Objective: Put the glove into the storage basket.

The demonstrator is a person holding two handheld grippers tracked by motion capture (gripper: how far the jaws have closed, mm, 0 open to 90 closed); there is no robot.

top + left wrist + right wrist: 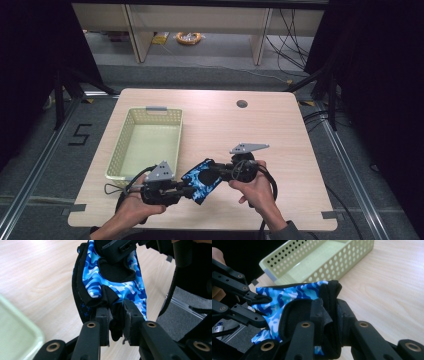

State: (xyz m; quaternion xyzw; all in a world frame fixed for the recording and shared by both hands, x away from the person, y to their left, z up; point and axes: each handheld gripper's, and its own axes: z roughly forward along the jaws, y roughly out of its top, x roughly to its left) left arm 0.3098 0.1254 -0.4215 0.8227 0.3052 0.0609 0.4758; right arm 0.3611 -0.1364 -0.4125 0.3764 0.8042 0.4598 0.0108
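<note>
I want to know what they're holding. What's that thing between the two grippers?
A blue camouflage glove stretches between the left gripper and right gripper, each clamped on one end. The high view shows it.

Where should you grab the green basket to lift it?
Probably by a long side wall of the green basket, coming straight down from above: it sits upright and open-topped, so one jaw fits inside and one outside the thin perforated rim. Both grippers are busy holding the blue glove.
</note>
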